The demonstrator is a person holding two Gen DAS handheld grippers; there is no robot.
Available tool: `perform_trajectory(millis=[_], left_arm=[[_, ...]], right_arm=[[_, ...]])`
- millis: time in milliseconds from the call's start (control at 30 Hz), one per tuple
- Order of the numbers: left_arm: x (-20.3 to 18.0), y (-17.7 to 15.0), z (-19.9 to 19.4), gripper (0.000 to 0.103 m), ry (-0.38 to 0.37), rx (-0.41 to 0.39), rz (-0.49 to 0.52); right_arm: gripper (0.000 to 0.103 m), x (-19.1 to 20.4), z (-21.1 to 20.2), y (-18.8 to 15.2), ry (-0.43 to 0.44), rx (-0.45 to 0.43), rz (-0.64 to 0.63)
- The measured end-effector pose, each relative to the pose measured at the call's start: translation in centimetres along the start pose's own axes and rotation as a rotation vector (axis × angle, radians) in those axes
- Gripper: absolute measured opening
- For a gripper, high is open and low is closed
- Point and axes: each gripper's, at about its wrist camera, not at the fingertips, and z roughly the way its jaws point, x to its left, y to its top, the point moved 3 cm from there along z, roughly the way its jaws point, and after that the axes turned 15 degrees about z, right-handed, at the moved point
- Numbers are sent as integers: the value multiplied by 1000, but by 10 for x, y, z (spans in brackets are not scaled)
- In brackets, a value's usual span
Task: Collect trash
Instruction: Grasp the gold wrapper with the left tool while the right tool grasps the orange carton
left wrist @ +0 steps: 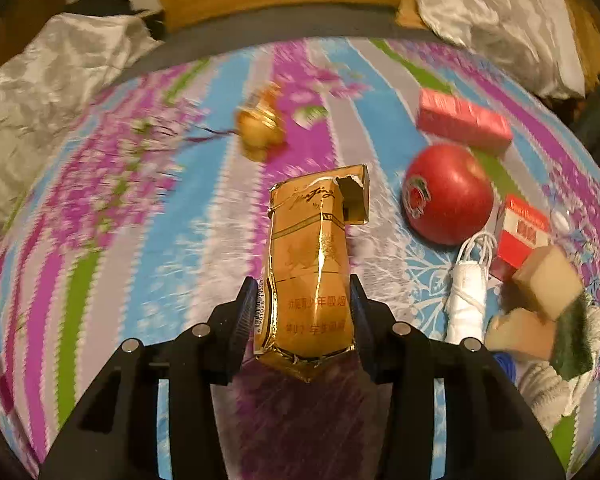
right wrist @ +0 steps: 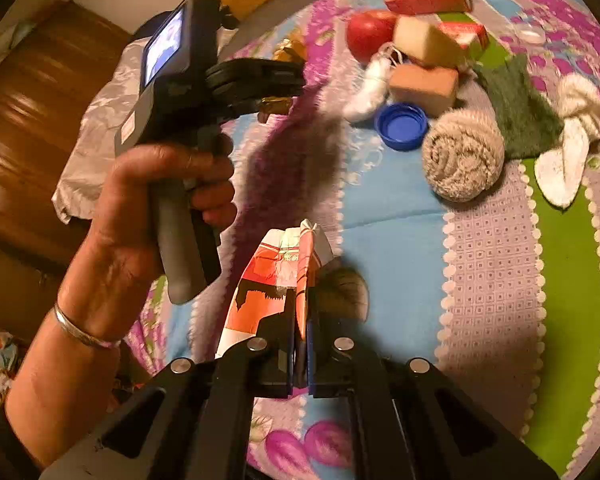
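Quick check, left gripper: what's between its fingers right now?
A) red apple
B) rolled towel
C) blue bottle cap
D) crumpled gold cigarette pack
D: in the left wrist view the left gripper has its pads pressed on the crumpled gold cigarette pack; the red apple lies apart on the bedspread.

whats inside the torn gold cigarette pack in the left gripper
The gold pack is torn open at its top corner, showing only a dark hollow; no cigarettes are visible. The rest of its inside is covered by the crumpled wrapper, pinched in the left gripper.
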Motion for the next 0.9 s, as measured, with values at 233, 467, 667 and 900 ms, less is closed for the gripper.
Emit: perform_trajectory(millis=[233,467,667,900], left_arm=[[1,-16,-60,43,95,-58,-33],[-23,-36,-109,44,169,-100,3],[-55,-49,-139,44,194,-135,53],[-89,-50,-169,44,182,-181,102]], right_arm=[[5,6,-40,-26,-4,-20,-71],[5,-12,-81,-54,-35,-41,-73],[5,-35,-114,-62,-38,-109,-21],[5,-59,-168,-55,-41,-237,44]])
